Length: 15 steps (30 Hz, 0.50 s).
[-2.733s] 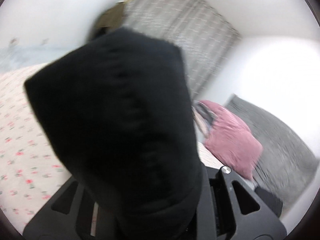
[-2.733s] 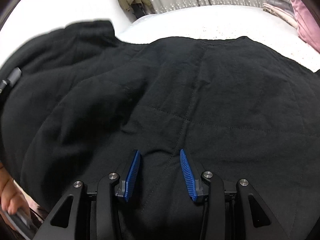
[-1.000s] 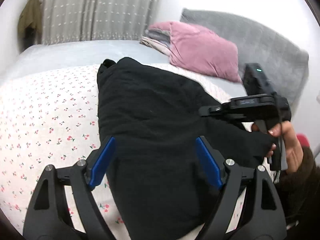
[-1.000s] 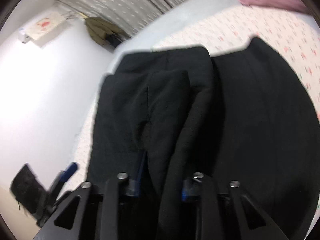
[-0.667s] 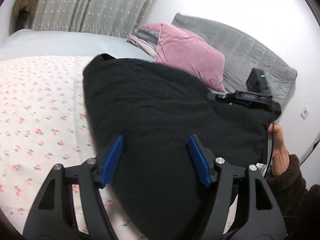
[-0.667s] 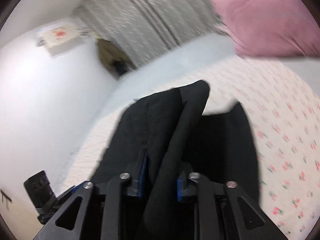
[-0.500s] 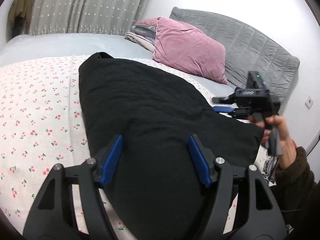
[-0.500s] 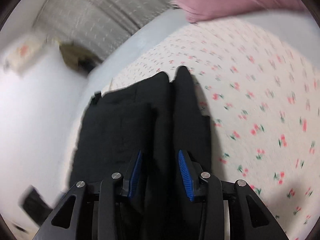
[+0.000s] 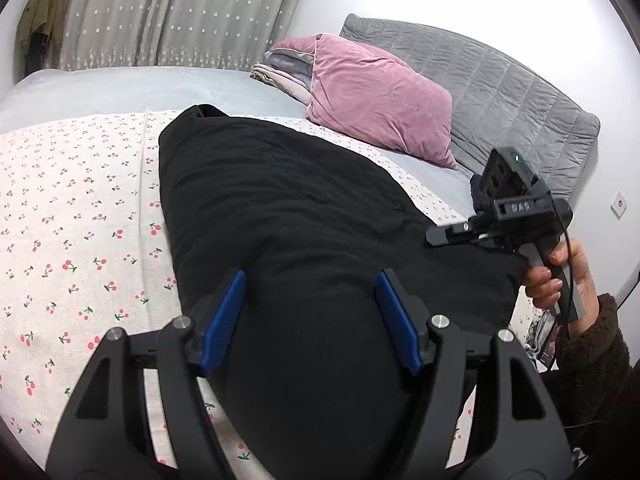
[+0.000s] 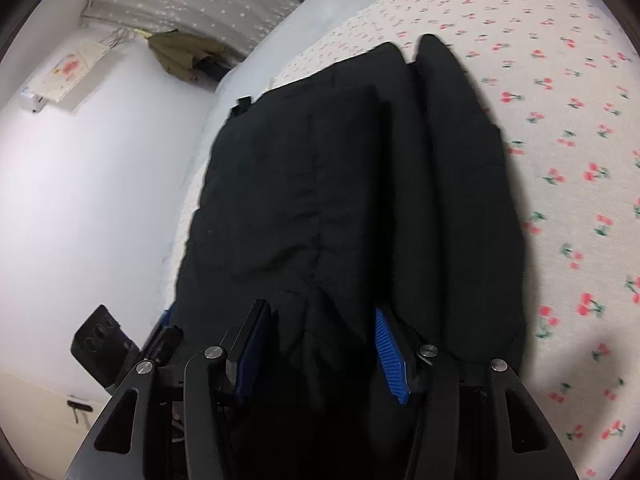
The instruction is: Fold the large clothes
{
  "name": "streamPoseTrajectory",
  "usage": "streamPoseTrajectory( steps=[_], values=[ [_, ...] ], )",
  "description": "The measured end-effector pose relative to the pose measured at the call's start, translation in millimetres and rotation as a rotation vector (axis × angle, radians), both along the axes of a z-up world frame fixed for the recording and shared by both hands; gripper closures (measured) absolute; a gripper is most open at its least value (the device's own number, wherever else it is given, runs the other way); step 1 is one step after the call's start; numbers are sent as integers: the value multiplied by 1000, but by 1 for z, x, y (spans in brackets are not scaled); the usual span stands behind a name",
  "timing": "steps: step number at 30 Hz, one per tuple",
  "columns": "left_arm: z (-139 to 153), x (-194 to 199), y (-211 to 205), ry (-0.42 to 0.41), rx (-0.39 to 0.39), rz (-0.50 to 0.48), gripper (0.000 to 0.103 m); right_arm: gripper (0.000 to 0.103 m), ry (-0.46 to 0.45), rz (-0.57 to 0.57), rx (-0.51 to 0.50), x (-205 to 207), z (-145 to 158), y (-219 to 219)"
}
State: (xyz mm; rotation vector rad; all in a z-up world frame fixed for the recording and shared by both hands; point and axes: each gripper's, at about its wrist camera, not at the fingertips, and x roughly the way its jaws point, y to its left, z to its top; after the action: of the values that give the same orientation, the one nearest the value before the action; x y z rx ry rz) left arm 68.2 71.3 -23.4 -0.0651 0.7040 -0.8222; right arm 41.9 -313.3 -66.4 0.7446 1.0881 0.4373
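Note:
A large black quilted garment (image 9: pixel 288 216) lies folded lengthwise into a long strip on the cherry-print sheet (image 9: pixel 72 240). My left gripper (image 9: pixel 310 320) is open just above its near end, blue pads either side and apart from the cloth. My right gripper (image 10: pixel 320 344) is open over the garment's (image 10: pixel 340 184) other end, with layers of cloth between its pads. The right gripper also shows in the left wrist view (image 9: pixel 516 216), held in a hand at the strip's right side.
A pink pillow (image 9: pixel 380 96) on folded bedding leans against a grey quilted headboard (image 9: pixel 500 92). Grey curtains (image 9: pixel 168 12) and a hanging olive jacket (image 9: pixel 40 28) are at the back. A white wall (image 10: pixel 80 200) runs beside the bed.
The left gripper let go of the black cloth and opened. The right gripper laid its end of the garment down and opened its jaws; the garment now lies as a folded strip.

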Motion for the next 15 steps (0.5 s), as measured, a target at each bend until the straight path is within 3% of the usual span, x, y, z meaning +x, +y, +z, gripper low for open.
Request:
streamPoseTrajectory(
  steps=[1,2,4,6,7,8,10,12,13,15],
  values=[
    [1,1,0,-3,4,3,35,70,-30,8,8,3,5,6],
    [2,2,1,-6,5,6,35,79,-85,14,-10,4,15,13],
    [4,4,6,6,-22,1,35,82,-244,-11,-51,-10,53,21],
    [5,9,11,43,-102,-26,35,83,-396,-60,-51,-33,88,15],
    [5,13,12,75,-128,-33,35,83,-426,-99,-75,-33,95,11],
    [3,15,10,89,-128,-37,35,82,-419,-130,-121,-33,95,4],
    [-4,16,4,91,-88,-53,35,77,-280,-188,-229,-23,65,-8],
    [-7,14,-1,71,-50,-62,35,70,-83,-191,-190,-11,21,-17],
    [-6,13,-2,64,-42,-61,35,70,-38,-203,-119,-11,9,-24],
    [-4,15,0,80,-49,-57,35,69,-59,-225,-42,-18,14,-33]
  ],
)
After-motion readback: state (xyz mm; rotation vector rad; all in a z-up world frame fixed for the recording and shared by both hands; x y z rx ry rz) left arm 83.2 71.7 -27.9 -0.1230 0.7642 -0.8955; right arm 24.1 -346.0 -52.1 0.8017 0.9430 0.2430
